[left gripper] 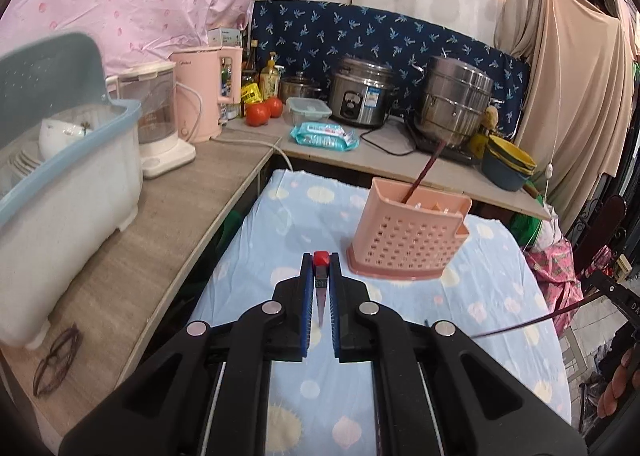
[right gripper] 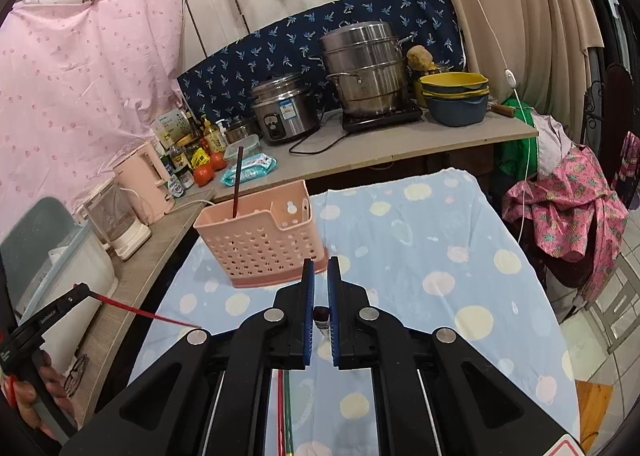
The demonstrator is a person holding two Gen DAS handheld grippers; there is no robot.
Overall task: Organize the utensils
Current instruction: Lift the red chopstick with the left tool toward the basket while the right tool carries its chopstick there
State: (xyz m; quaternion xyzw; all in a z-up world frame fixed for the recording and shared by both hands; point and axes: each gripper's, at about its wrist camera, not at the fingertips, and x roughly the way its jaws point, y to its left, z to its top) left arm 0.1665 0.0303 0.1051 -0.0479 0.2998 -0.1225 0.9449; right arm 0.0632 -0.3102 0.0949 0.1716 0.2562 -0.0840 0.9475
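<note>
Left gripper (left gripper: pixel 321 262): jaws nearly closed, clamped on a red chopstick (left gripper: pixel 321 288) whose square red end sits between the blue pads at the fingertips; its shaft tapers back toward the camera between the pads
Left gripper seen from the right wrist: at 9 o'clock, a hand (right gripper: pixel 36 396) around its black handle, the red chopstick (right gripper: pixel 144 312) running out from its tip toward 4 o'clock
Right gripper (right gripper: pixel 321 264): jaws closed down on a dark maroon chopstick (right gripper: pixel 321 314), gripped deep between the blue pads, well back of the fingertips
Right gripper seen from the left wrist: only partly in view at 3 o'clock, the dark chopstick (left gripper: pixel 520 326) reaching from it toward 9 o'clock over the cloth
Utensil holder (left gripper: pixel 408 230): pink perforated plastic basket, standing upright on the table, just beyond the left fingertips toward 1 o'clock; in the right wrist view it stands at 11 o'clock of the fingertips
Chopstick in holder (left gripper: pixel 424 172): one dark chopstick stands tilted in the holder's larger rear compartment, its top leaning toward 1 o'clock
Table (left gripper: pixel 240 284): covered by a light blue cloth with pale round prints
Counter (left gripper: pixel 120 256): wood-grain top at 9 o'clock, bearing a white dish rack (left gripper: pixel 60 184) with blue rim, a pink kettle (left gripper: pixel 200 92) and a pair of glasses (left gripper: pixel 56 360)
Far counter: rice cooker (left gripper: pixel 360 96), steel steamer pot (left gripper: pixel 456 108), two tomatoes (left gripper: pixel 264 110), a packet of wipes (left gripper: pixel 324 134), stacked yellow and blue bowls (left gripper: pixel 508 164)
</note>
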